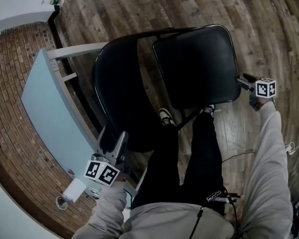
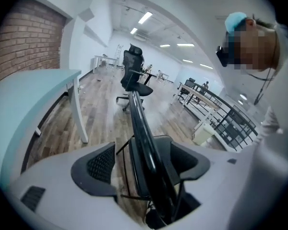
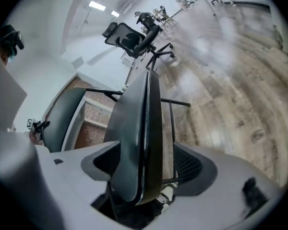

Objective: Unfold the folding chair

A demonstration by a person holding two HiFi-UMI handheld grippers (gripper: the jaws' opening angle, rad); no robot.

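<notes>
Legs of the chair are mostly hidden under its seat and behind the person's legs. Right gripper tips disappear past the seat edge. Far desks are too small to make out.

The folding chair stands right of the table.

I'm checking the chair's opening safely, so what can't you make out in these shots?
Black folding chair's feet and hinges: head view, covered by its padded seat and the person's black trousers.
Small items on the white ledge: head view, too small.
White objects beside the brick wall: head view, too small to identify.
</notes>
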